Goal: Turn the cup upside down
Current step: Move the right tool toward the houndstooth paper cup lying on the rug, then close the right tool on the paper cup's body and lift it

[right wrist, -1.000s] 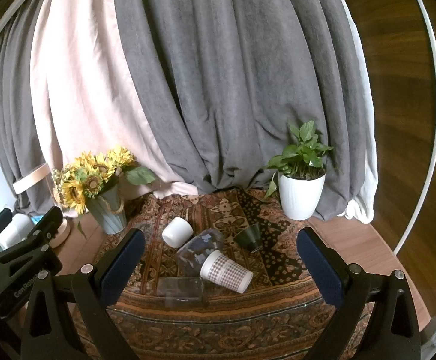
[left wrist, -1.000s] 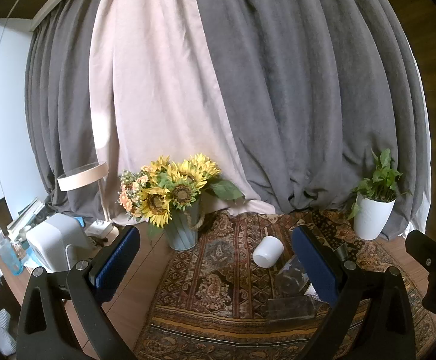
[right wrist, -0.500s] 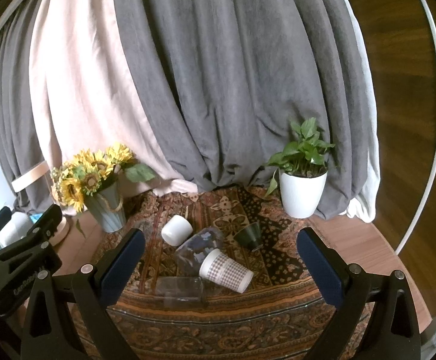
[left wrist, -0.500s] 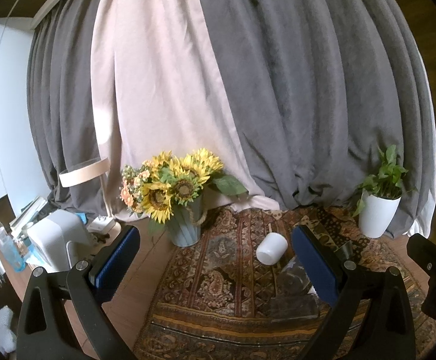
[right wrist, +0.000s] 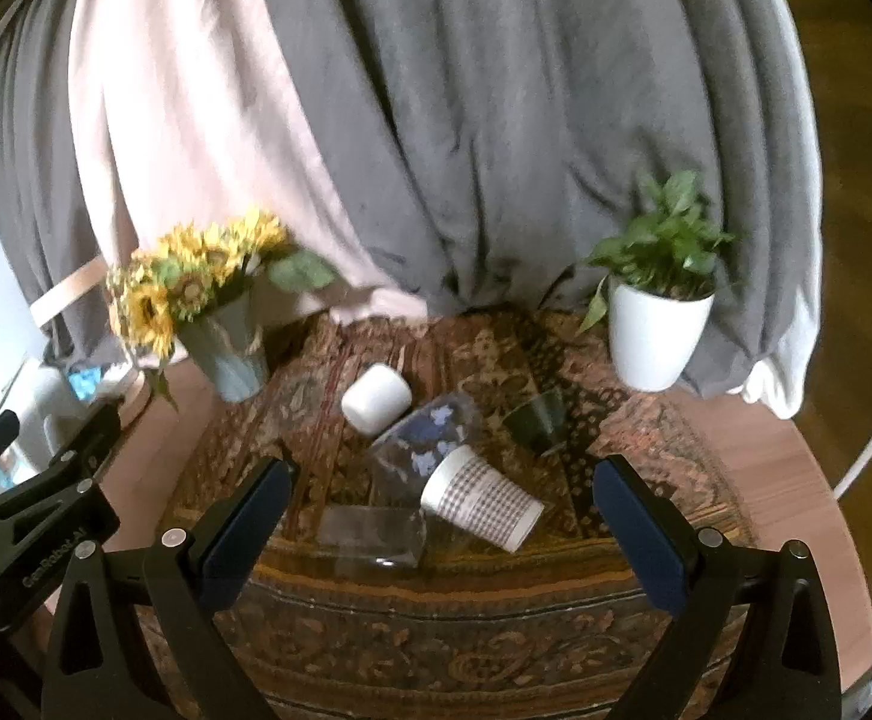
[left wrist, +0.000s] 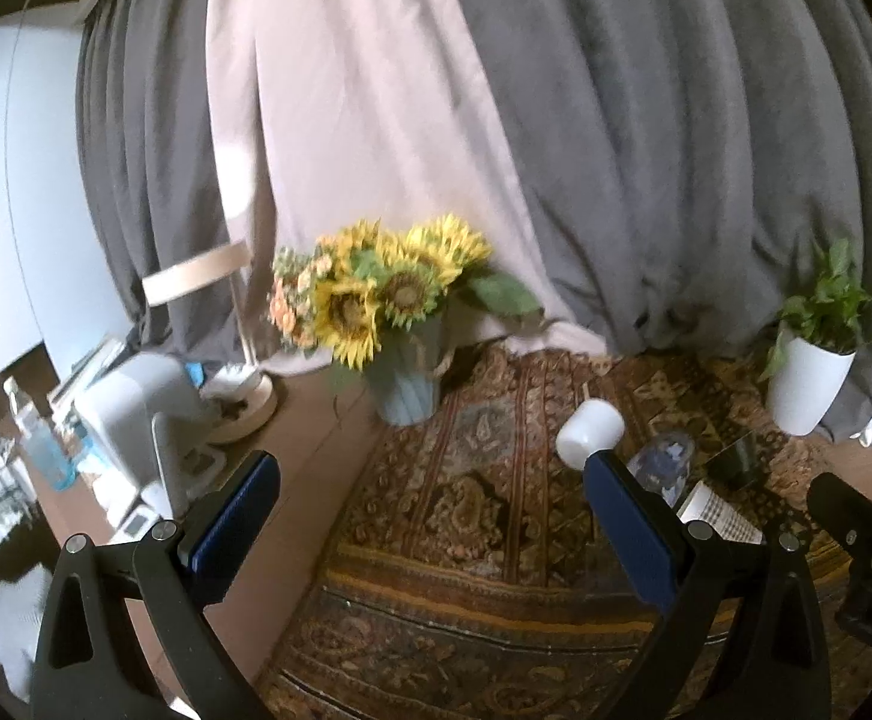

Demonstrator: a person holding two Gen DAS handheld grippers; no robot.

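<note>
Nothing gripped yet: both grippers hang spread and empty over the rug.

Ahead of the right gripper [right wrist: 439,507], the checked paper cup [right wrist: 481,499] lies sideways, mouth lower-right; left gripper [left wrist: 429,504] sits farther off.

black tongs [right wrist: 445,534], blue pads [right wrist: 246,531], silver screws

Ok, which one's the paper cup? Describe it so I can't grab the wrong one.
Start at the patterned rug in front of the curtains. Near its front edge is a cluster of tipped-over cups; the paper cup lies on its side at the right of that cluster. It alone has a grey checked print; its neighbours are clear, plain white or dark.
</note>
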